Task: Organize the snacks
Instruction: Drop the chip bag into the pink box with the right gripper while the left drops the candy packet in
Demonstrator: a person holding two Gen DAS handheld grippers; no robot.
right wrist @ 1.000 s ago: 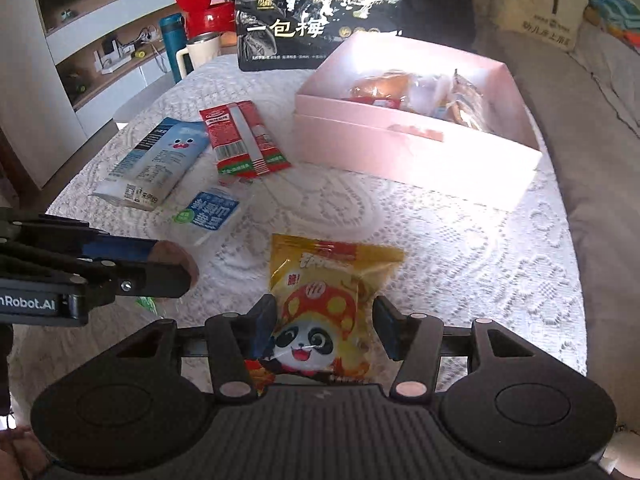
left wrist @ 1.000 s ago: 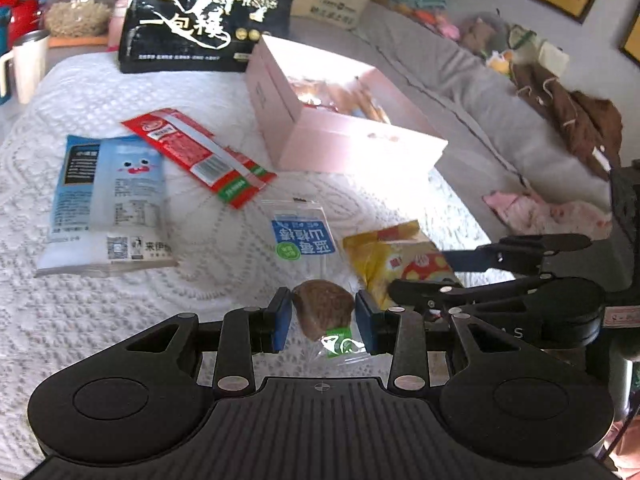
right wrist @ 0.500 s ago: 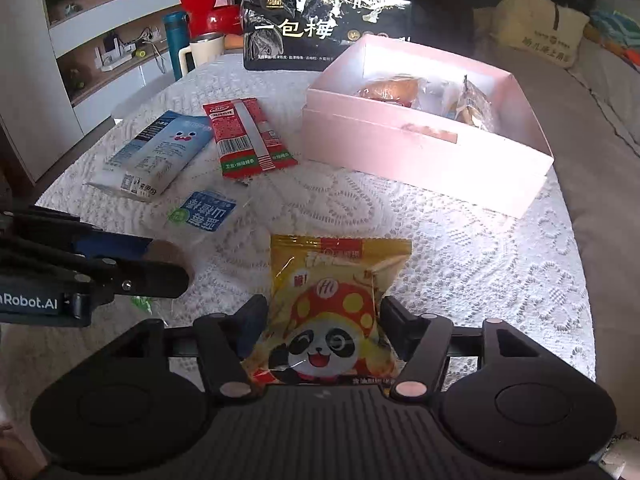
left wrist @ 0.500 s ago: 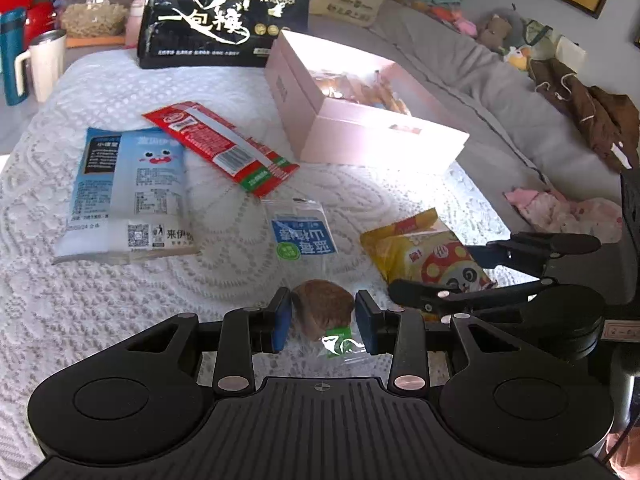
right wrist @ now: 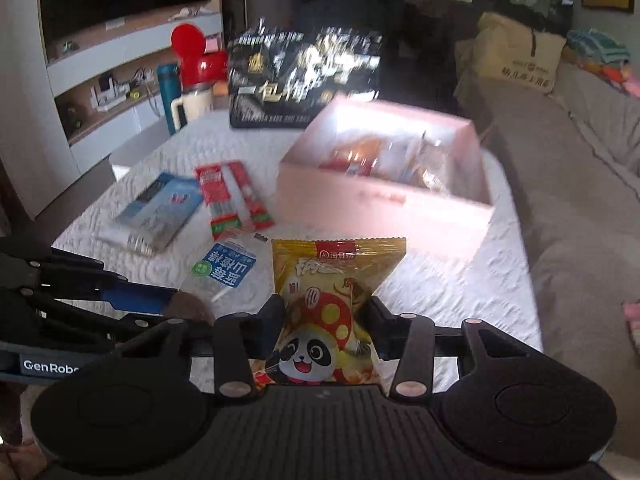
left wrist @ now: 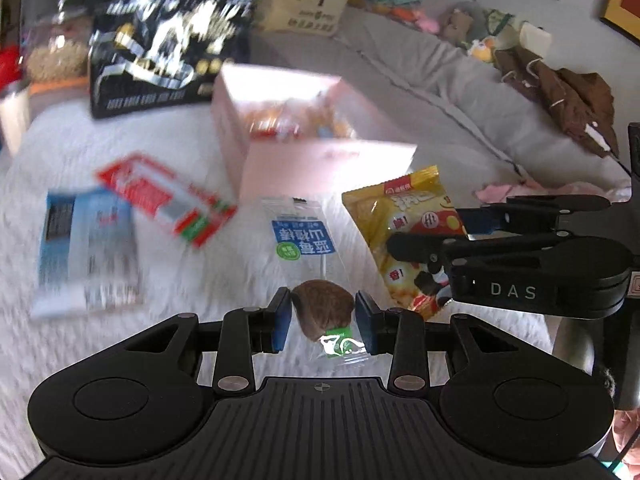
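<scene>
The left claw [left wrist: 323, 317] pinches a clear-wrapped brown snack [left wrist: 323, 312]; the right claw [right wrist: 326, 330] pinches the yellow panda packet [right wrist: 330, 312]; both packets are held above the counter [right wrist: 440, 284], short of the pink box [right wrist: 384, 200].
</scene>
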